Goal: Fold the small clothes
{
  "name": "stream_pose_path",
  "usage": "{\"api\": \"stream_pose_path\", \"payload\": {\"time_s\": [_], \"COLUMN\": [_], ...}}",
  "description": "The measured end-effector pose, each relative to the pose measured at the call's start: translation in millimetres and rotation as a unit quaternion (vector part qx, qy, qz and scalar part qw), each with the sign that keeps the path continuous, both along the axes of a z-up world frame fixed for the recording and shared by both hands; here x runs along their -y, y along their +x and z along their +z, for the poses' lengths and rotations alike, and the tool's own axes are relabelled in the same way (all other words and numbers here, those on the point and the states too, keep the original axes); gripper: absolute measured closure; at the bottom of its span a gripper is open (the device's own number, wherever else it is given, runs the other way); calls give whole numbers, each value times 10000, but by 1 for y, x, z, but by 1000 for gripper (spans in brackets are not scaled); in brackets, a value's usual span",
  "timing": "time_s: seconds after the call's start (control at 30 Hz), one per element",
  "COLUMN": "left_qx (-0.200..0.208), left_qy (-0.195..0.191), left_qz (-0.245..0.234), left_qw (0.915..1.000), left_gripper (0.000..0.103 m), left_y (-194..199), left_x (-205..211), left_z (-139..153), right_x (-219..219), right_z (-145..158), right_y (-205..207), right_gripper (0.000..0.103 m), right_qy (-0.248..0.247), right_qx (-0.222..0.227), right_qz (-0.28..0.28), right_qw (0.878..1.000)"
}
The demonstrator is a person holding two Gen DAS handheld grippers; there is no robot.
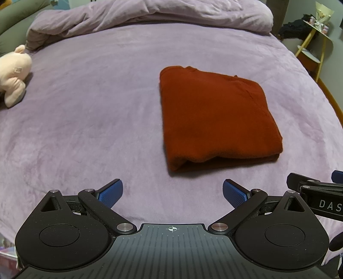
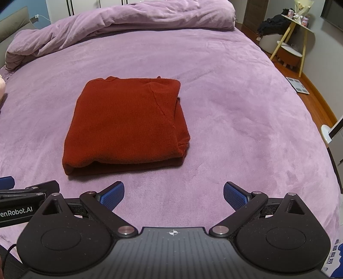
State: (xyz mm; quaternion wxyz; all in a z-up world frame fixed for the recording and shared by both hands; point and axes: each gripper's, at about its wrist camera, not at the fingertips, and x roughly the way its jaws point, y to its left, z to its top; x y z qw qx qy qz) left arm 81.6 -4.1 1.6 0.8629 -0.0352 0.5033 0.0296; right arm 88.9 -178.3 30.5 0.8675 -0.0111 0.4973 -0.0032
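A rust-red knit garment (image 1: 214,115) lies folded into a thick rectangle on the purple bed cover (image 1: 85,128). It also shows in the right wrist view (image 2: 126,124), left of centre. My left gripper (image 1: 172,193) is open and empty, held near the bed's front edge, with the garment ahead and to its right. My right gripper (image 2: 173,195) is open and empty, with the garment ahead and to its left. Neither gripper touches the garment. The right gripper's body shows at the right edge of the left wrist view (image 1: 317,197).
A bunched purple duvet (image 2: 128,19) lies along the far end of the bed. A pale pink plush toy (image 1: 12,75) sits at the left edge. A yellow-legged side table (image 2: 298,36) and a floor scale (image 2: 298,84) stand beyond the bed's right edge.
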Motion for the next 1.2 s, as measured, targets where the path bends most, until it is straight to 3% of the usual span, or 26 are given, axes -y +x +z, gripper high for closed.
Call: {"api": "stream_pose_path", "payload": {"time_s": [0.4, 1.2], "left_qx": [77, 310], "left_qy": [-13, 359], "left_qz": [-79, -12], "left_qw": [9999, 9989], "left_gripper": [1, 1], "left_y": [-1, -8], "left_x": [1, 8], "left_z": [1, 15], "right_x": [5, 7], "right_z": [-5, 0], "right_y": [2, -1], "right_gripper": [4, 4], "right_qy": [29, -94], "right_qx": [-32, 82], "right_qz": [-17, -83], "right_qw": [10000, 9999]}}
